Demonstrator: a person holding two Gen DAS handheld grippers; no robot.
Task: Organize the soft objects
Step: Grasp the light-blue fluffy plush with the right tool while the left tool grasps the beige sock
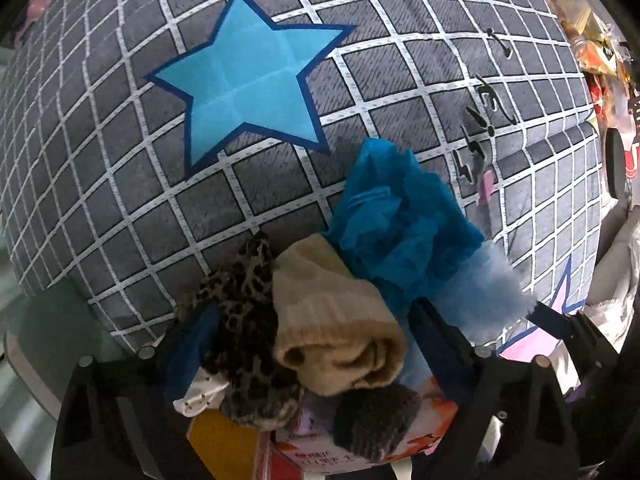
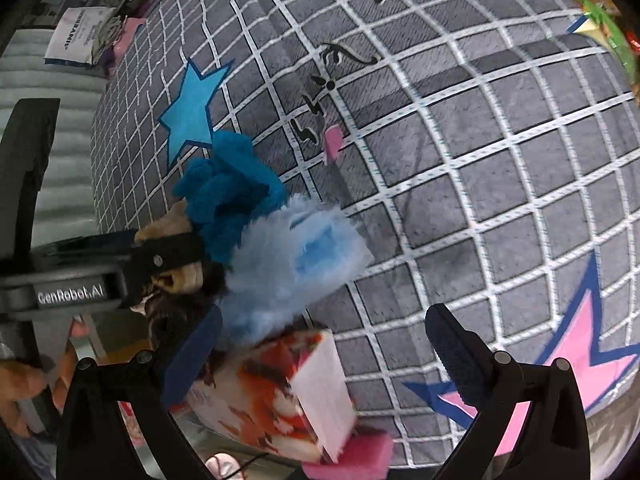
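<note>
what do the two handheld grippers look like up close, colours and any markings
Both are black plastic frames with round silver bolts and two fingers faced in dark blue ribbed pads. Seen from the right wrist camera, the left gripper has a grey body with white "GenRobot.AI" lettering. The right gripper matches. No cables or sleeves show.

A pile of soft things sat on a box (image 1: 304,446) at the edge of a bed cover (image 1: 120,168). A rolled sock (image 1: 336,332) lay in the middle, a spotted cloth (image 1: 248,320) left of it, a crumpled cloth (image 1: 392,216) behind it, and a fluffy cloth (image 2: 280,264) to the right.
</note>
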